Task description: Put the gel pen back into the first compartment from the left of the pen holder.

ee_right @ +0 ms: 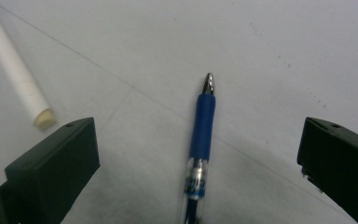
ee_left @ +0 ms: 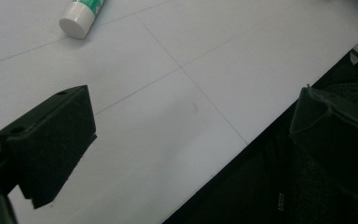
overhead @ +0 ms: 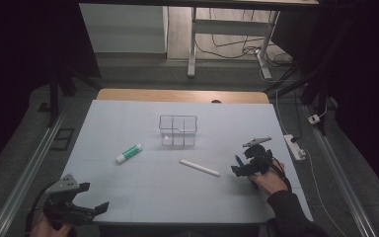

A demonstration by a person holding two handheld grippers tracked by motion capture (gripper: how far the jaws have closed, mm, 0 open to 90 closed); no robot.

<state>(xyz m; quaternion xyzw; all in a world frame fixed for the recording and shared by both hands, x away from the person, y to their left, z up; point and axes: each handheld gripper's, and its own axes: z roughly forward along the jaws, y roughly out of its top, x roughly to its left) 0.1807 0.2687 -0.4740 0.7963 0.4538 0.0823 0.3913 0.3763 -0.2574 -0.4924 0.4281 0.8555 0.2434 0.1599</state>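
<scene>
Progress is judged to be at the very start: nothing is seen inside the clear divided organiser (overhead: pixel 178 130), which stands just above the middle of the high view. Three items are left lying loose on the white table sheet (overhead: pixel 128 192). The blue pen (ee_right: pixel 200 135) is seen at the centre of the right gripper view, flat on the sheet, its metal tip pointing towards the top of the frame. It is framed by the right gripper (ee_right: pixel 198 154), whose jaws are spread wide on either side and are not touching it, so no grasp has been made. In the high view that gripper (overhead: pixel 243 161) is found at the right of the frame, just over the pen. The white stick (overhead: pixel 199 168) lies near the centre, and the green-and-white glue stick (overhead: pixel 129 153) lies left of centre. The left gripper (overhead: pixel 93 197) is held released at the lower left, gripping nothing. All three items are judged to be outstanding, the pen probably first.
</scene>
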